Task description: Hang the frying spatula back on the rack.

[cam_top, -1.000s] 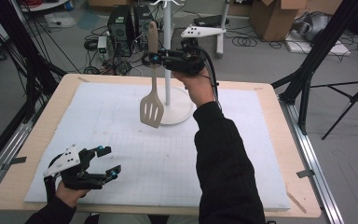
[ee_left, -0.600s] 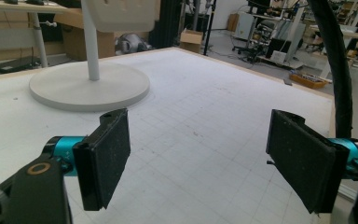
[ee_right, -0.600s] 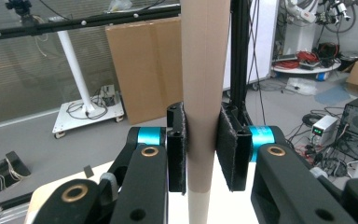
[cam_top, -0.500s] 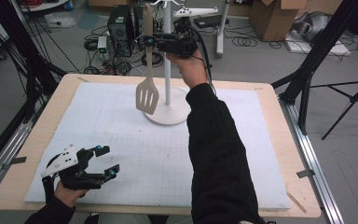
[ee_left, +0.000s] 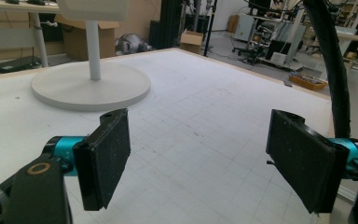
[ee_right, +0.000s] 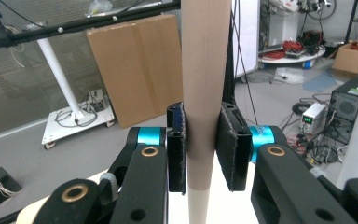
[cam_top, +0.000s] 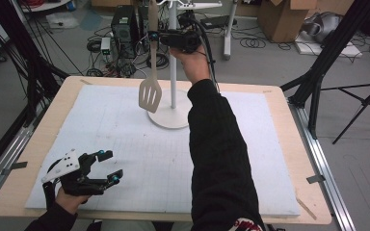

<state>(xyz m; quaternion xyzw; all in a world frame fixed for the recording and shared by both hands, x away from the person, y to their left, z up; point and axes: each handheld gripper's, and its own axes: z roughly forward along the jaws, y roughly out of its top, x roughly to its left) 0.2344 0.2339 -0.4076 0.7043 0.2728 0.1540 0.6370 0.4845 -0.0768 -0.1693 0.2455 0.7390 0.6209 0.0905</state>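
1. Spatula, pale wood-coloured, slotted blade; hanging upright in the upper middle of the high view, blade down, clear of the counter, handle rising to the top edge of the frame.
2. Clamped at the handle by the right hand-held gripper, held level in the upper middle of the frame; black pads pressed against both sides of the handle in the right gripper view, handle running straight up the centre of that picture.
3. Just right of the spatula: white stand, a thin pole on a round flat base, base resting on the far middle of the counter; blade hanging in front of the base's left edge, whether touching the pole cannot be told.
4. Beneath all of it: white gridded mat covering most of the counter.
5. Lower left of the high view: left hand-held gripper, low over the mat's near corner, jaws spread wide apart with nothing between them; same spread seen in the left gripper view, bare mat between the pads, stand base in the upper left there.
6. Black sleeve running from the bottom edge up to the right hand.
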